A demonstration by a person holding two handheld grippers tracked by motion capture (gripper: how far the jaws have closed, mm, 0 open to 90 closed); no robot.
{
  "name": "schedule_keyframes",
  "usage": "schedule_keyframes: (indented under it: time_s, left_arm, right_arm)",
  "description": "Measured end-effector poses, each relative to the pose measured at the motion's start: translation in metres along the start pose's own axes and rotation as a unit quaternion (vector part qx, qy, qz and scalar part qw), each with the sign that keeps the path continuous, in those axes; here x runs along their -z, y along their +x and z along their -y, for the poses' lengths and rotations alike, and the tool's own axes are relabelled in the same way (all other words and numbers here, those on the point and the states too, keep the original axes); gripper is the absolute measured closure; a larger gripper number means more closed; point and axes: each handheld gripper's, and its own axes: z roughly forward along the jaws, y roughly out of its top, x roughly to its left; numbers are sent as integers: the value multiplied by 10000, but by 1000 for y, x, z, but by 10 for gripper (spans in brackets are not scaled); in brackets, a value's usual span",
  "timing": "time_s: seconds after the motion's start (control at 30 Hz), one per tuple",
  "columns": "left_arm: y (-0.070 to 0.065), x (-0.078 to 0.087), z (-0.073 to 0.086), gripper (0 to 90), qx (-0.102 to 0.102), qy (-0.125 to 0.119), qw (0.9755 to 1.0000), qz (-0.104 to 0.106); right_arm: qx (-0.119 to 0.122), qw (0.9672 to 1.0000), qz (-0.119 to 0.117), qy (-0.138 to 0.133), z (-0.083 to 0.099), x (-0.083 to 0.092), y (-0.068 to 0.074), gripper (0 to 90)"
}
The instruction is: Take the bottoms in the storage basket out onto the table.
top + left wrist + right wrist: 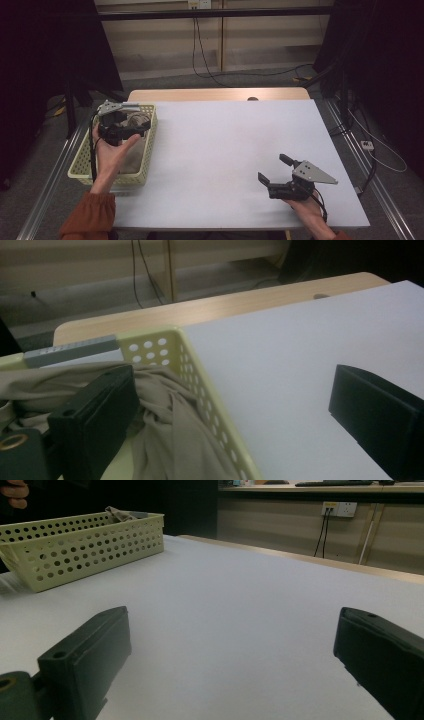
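A pale yellow perforated basket [80, 167] stands at the table's left edge with a crumpled beige cloth [131, 159] inside it. A hand holds my left gripper [135, 125] over the basket's far end. It is open with nothing between its jaws. In the left gripper view, one jaw hangs over the cloth [165, 425] and the other over the white table, with the basket's rim [200, 385] between them. My right gripper [273, 169] is open and holds nothing, low over the table's front right. The right gripper view shows the basket [85, 545] far off.
The white table top [225, 145] stretches wide between the two grippers. A wooden strip [215, 94] runs along its far edge. Cables lie on the floor behind the table, and metal rails flank both sides. A grey label [70, 351] sits on the basket's rim.
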Motion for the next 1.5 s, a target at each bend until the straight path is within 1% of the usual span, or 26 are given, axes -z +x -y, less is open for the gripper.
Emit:
schedule_keyframes:
  time_s: [0.03, 0.07, 0.1, 0.27, 0.33, 0.4, 0.43, 0.47, 0.5, 0.57, 0.7, 0.77, 0.83, 0.87, 0.97, 1.03, 1.07, 1.1, 1.13, 1.2, 1.3, 1.37, 1.4, 1.43, 1.47, 1.5]
  left_arm:
    - [3, -2, 0, 53, 51, 122, 9999, -56]
    - [3, -2, 0, 55, 51, 122, 9999, -56]
    - [6, -5, 0, 58, 96, 215, 9997, -70]
    - [16, -10, 1, 64, 252, 298, 9991, -169]
    - [18, -13, 1, 65, 236, 374, 9988, -222]
    - [20, -15, 0, 67, 243, 449, 9985, -200]
    - [21, -16, 0, 67, 208, 422, 9987, -194]
    - [22, -18, 0, 69, 95, 436, 9988, -198]
    - [23, -19, 0, 69, 89, 484, 9986, -218]
    - [26, -22, 2, 76, 208, 562, 9980, -209]
    - [33, -30, 4, 81, 256, 668, 9967, -371]
    - [36, -34, 5, 96, 306, 734, 9961, -390]
    - [38, -38, 6, 115, 177, 788, 9950, -591]
    - [40, -40, 6, 119, 158, 843, 9943, -627]
    - [44, -46, 8, 127, 346, 863, 9942, -545]
    - [46, -51, 9, 136, 328, 891, 9938, -571]
    - [46, -53, 10, 135, 378, 921, 9936, -539]
    - [47, -56, 10, 140, 410, 985, 9929, -519]
    - [47, -61, 11, 135, 330, 1153, 9912, -556]
    - [47, -68, 13, 139, 334, 1232, 9901, -590]
    - [48, -74, 13, 155, 418, 1287, 9891, -573]
    - [48, -78, 13, 155, 402, 1318, 9886, -606]
    - [49, -81, 13, 155, 470, 1302, 9885, -606]
    - [53, -83, 14, 155, 716, 1313, 9874, -521]
    - [53, -83, 15, 154, 797, 1323, 9867, -515]
    - [54, -84, 15, 155, 808, 1306, 9869, -483]
  right_arm:
    - [6, 10000, 2, 3, 0, 0, 0, 21]
    - [6, 10000, 2, 3, 0, 0, 0, 21]
    - [8, 10000, 2, 6, 0, 0, 0, 20]
    - [0, 10000, -3, 17, 0, 0, 0, 21]
    - [-6, 10000, -2, 17, 0, -1, 0, 20]
    - [2, 10000, -2, 16, 0, -1, 1, 21]
    - [2, 10000, -2, 16, 0, -1, 1, 21]
    - [8, 10000, -7, 16, 0, -1, 1, 21]
    - [8, 10000, -7, 16, 0, -1, 1, 21]
    - [3, 10000, -8, 19, 0, -1, 1, 21]
    - [-8, 10000, -2, 19, 0, -1, 0, 20]
    - [-11, 10000, 1, 20, 0, 0, 0, 21]
    - [-11, 10000, -6, 20, 0, 0, 0, 20]
    - [-15, 10000, -9, 22, 0, -1, 0, 21]
    - [-10, 10000, -15, 28, 0, -1, 1, 21]
    - [-18, 10000, -9, 24, 0, -1, 0, 20]
    - [-22, 10000, -6, 28, 0, -1, 0, 21]
    - [-24, 10000, -7, 19, 0, -1, 0, 21]
    - [-23, 10000, -9, 9, 0, -1, 1, 21]
    - [-13, 10000, -6, -6, 0, 0, 1, 21]
    - [-25, 10000, -4, -2, 0, 0, 0, 20]
    - [-28, 10000, -10, -2, 0, 0, 0, 21]
    - [-26, 10000, -12, -3, 0, 0, 0, 21]
    - [-27, 10000, -10, 0, 0, 0, 0, 21]
    - [-29, 10000, -15, -5, 0, 0, 0, 21]
    - [-35, 10000, -12, -12, 0, 0, 0, 21]
